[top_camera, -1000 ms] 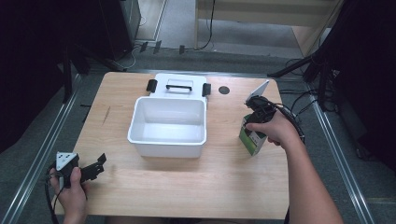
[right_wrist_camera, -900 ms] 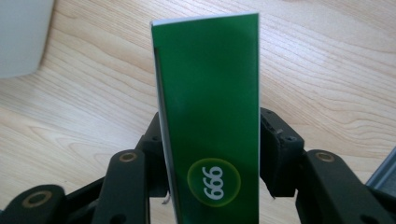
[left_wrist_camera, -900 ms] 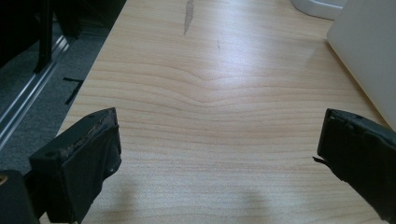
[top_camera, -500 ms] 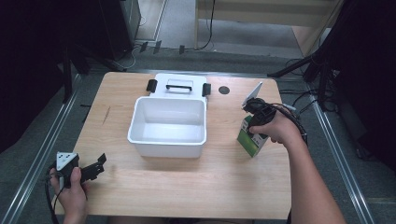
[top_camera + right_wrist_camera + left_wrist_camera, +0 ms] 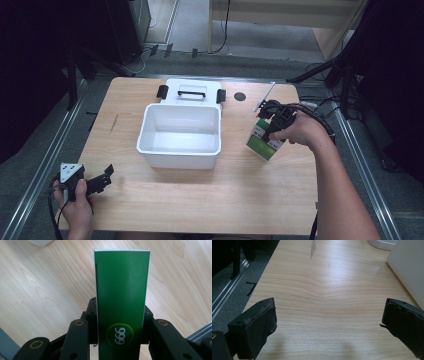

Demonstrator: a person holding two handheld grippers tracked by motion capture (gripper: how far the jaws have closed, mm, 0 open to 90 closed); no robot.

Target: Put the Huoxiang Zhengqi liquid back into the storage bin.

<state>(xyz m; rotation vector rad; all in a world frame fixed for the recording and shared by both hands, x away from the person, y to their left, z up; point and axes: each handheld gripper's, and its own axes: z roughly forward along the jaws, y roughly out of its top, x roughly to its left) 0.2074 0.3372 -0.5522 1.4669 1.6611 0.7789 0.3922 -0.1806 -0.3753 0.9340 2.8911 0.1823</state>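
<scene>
A light wooden table [image 5: 200, 200] with a pale grain carries everything here. Near its middle sits an open white rectangular plastic bin [image 5: 181, 135], and touching the bin's far side lies its flat white lid [image 5: 191, 90] with a black handle and black clips at each end. A small dark round disc [image 5: 240, 96] lies on the wood just beside the lid.

To the right of the bin, apart from it, a green and white cardboard box [image 5: 265, 140] is held tilted above the table surface. The right gripper [image 5: 274, 119] is clenched on this box; in the right gripper view its black jaws press both narrow sides of the green panel [image 5: 121, 297], which bears a pale round mark with digits.

The left gripper [image 5: 102, 177] rests at the near left corner of the table, well apart from the bin. Its jaws stand wide, released, with bare wood between them in the left gripper view.
</scene>
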